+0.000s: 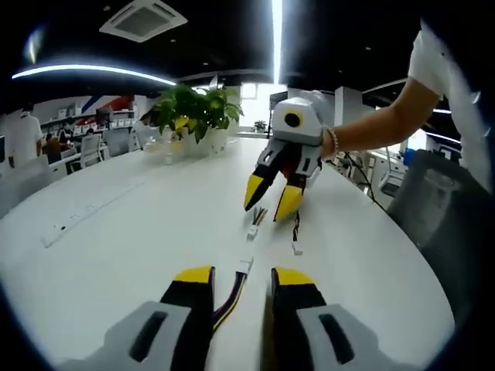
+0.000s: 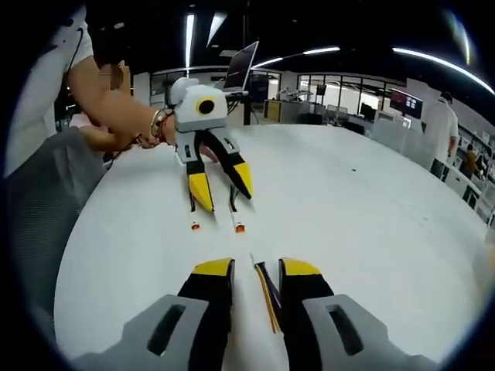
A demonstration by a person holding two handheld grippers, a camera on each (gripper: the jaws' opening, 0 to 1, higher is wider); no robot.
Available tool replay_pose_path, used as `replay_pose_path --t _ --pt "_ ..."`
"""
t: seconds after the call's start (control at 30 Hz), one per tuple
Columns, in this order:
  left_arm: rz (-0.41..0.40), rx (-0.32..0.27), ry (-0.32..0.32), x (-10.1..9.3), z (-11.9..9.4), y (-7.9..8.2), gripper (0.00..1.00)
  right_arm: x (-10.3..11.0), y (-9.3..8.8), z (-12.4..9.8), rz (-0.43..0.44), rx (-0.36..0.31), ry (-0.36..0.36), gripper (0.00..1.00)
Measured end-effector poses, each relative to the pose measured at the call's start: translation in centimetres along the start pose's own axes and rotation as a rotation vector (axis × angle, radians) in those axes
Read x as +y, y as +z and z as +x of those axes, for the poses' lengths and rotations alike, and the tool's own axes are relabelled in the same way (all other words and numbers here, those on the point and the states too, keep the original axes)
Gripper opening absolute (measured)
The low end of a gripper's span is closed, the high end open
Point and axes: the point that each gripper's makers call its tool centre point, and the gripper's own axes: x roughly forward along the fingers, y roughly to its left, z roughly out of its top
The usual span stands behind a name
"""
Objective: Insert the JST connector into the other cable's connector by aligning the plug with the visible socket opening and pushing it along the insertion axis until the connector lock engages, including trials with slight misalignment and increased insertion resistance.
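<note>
On the white table [image 1: 116,232] two short wired cables lie between the two grippers. In the left gripper view, the left gripper [image 1: 241,280] rises from the bottom with its yellow-tipped jaws standing apart. A multicoloured cable [image 1: 230,297] runs up between them without being pinched, and its white JST connector [image 1: 245,265] lies on the table just past the tips. Farther on, the right gripper [image 1: 272,202], held in a person's hand [image 1: 329,143], points down at the table with its jaws also spread. Below its tips lie a second white connector [image 1: 253,230] with short coloured wires and another small white connector [image 1: 295,249] on a dark lead. These two sit near each other but apart, and neither touches the connector by the left gripper.

In the right gripper view, the right gripper [image 2: 256,268] has its jaws parted, with a thin bundle of wires [image 2: 267,297] lying loose between them. The left gripper [image 2: 222,195] hovers across the table, jaws splayed, above two small orange-ended pieces [image 2: 239,227]; what they are is too small to tell.

The only container is a white planter [image 1: 203,141] at the far edge of the table, holding a leafy green plant [image 1: 193,108].
</note>
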Motion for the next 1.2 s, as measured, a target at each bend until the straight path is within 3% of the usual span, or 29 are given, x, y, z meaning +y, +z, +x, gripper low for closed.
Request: replay_pose_path --t 0.67,1.2 --pt "0.0 0.031 -0.032 -0.3 1.2 -1.0 0.16 0.1 -1.1 1.2 0.006 0.018 0.044 0.1" --pt "-0.024 0.02 -0.027 -0.3 1.3 -1.0 0.09 0.2 -1.2 1.2 -0.011 0.018 0.056 0.05"
